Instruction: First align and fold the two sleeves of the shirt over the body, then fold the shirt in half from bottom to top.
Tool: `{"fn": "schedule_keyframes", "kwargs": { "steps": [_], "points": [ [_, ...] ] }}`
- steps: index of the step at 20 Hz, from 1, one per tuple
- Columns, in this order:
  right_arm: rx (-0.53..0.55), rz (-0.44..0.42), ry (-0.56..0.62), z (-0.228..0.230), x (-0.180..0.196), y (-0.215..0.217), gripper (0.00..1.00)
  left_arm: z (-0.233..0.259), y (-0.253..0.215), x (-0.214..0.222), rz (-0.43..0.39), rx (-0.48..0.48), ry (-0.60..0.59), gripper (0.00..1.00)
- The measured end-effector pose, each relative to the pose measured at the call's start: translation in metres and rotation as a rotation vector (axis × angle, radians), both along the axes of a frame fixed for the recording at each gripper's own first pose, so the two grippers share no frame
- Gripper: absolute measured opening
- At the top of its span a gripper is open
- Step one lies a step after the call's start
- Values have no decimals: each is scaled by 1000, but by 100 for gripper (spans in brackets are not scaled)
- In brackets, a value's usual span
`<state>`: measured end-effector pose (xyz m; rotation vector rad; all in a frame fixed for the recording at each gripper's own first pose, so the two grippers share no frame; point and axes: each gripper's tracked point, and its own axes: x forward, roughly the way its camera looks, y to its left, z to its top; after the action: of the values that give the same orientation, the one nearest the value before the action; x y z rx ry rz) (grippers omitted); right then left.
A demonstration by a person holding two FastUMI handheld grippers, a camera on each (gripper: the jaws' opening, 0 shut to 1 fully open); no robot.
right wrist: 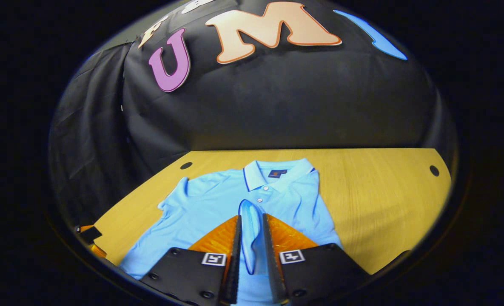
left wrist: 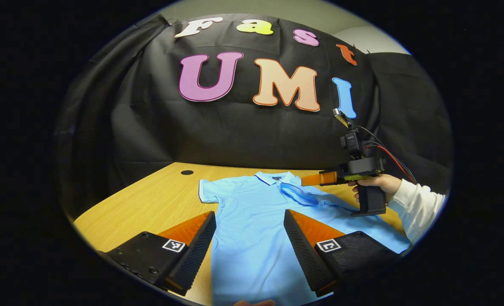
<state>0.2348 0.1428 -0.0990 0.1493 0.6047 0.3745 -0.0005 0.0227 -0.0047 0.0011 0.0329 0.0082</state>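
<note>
Right gripper view: right gripper (right wrist: pixel 252 238) pinches the polo shirt's (right wrist: pixel 200 204) right sleeve (right wrist: pixel 248 229) over the chest; left gripper (left wrist: pixel 249 246) (jaws wide, empty) is nearer the unfolded left sleeve (left wrist: pixel 208 190).

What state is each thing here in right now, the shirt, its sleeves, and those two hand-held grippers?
Shirt: lying flat on the table, collar at the far end, front up.
Right sleeve: folded over the body, pinched by its cuff.
Left sleeve: spread out flat, not yet folded.
Right hand-held gripper: shut on the right sleeve.
Left hand-held gripper: open, above the shirt's lower part.
</note>
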Motion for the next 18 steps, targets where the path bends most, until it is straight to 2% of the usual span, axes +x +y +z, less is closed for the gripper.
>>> {"fn": "schedule_keyframes", "kwargs": {
  "steps": [1,2,3,4,5,6,7,9,12,18],
  "points": [
    [-18,19,-2,0,-6,2,40,0,1,0,1,0,3,95],
    [-41,33,-17,3,-10,1,65,0,1,1,0,-3,4,95],
    [-65,46,-39,8,-16,0,79,1,1,0,0,-7,3,95],
    [-87,55,-59,13,-22,-2,88,1,1,0,2,-12,3,95],
    [-100,65,-79,17,-30,-3,89,0,2,-1,4,-17,8,95],
    [-114,74,-97,21,-37,-5,99,-1,3,-1,3,-30,16,95],
    [-129,80,-111,24,-45,-8,96,0,3,-1,1,-52,19,95],
    [-146,84,-131,30,-65,-17,99,4,14,-1,31,-73,17,96],
    [-109,89,-162,42,-95,-24,98,11,42,3,72,-36,32,95],
    [-115,3,-207,48,-142,-82,99,34,77,30,63,-23,77,95]
  ]
}}
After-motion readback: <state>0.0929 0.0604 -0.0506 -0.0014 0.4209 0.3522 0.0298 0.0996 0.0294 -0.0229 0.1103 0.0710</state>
